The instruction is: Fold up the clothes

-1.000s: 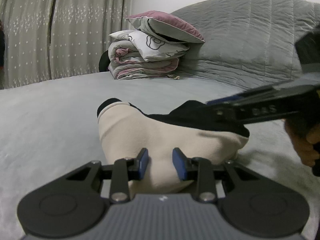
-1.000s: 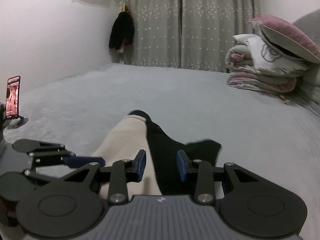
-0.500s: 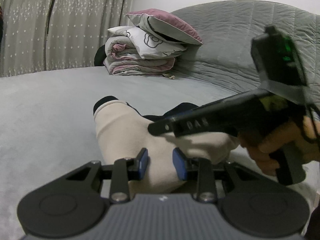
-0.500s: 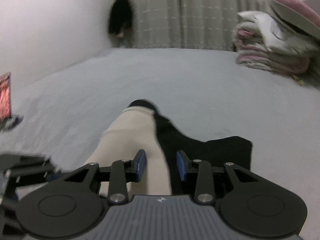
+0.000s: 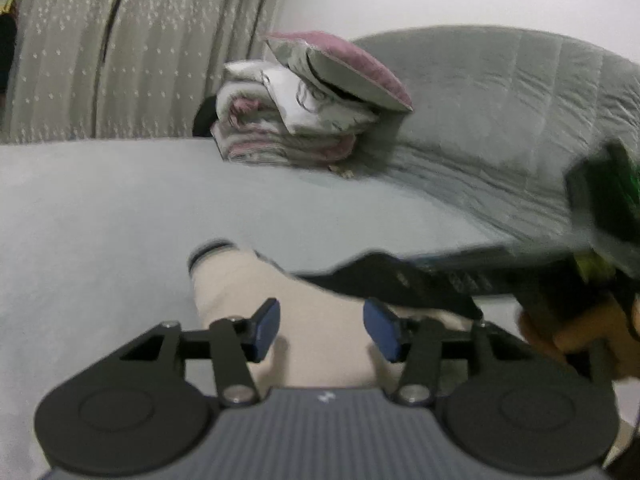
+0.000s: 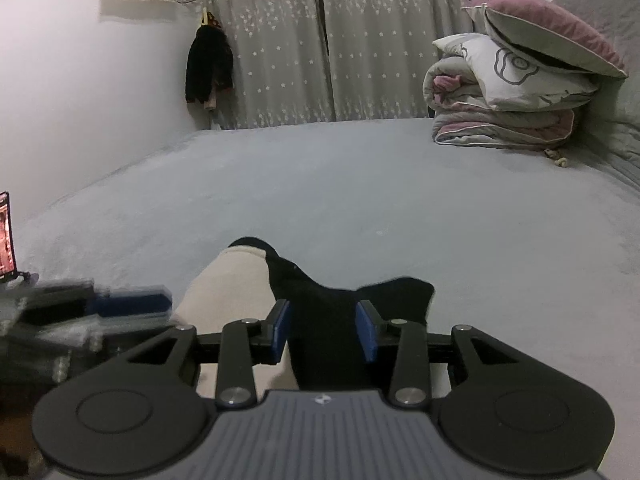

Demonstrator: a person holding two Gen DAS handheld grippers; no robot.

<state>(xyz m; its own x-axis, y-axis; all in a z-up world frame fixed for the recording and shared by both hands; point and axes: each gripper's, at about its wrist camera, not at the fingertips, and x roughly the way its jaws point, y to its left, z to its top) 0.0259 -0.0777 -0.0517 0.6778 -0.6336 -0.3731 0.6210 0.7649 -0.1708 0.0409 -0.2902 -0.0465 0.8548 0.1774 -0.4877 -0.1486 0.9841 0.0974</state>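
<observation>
Now garment, cream with black, lies folded small on grey bed. Left gripper jaws just opening, released, cloth between pads untouched. Right gripper loose over black part, not pinching. Likely next: final fold or set aside.

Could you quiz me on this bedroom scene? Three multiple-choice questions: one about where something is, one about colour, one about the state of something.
1. Where is the stack of folded bedding?
A. on the bed's far right
B. on the floor
C. hanging on the wall

2. What colours is the garment by the jaws?
A. red and white
B. beige and black
C. all blue

3. How do the left gripper jaws stand?
A. clamped shut
B. apart, having just been opening
C. hidden

Answers: A, it sits on the bed near the grey headboard; B, both colours show; B, a clear gap shows.
</observation>
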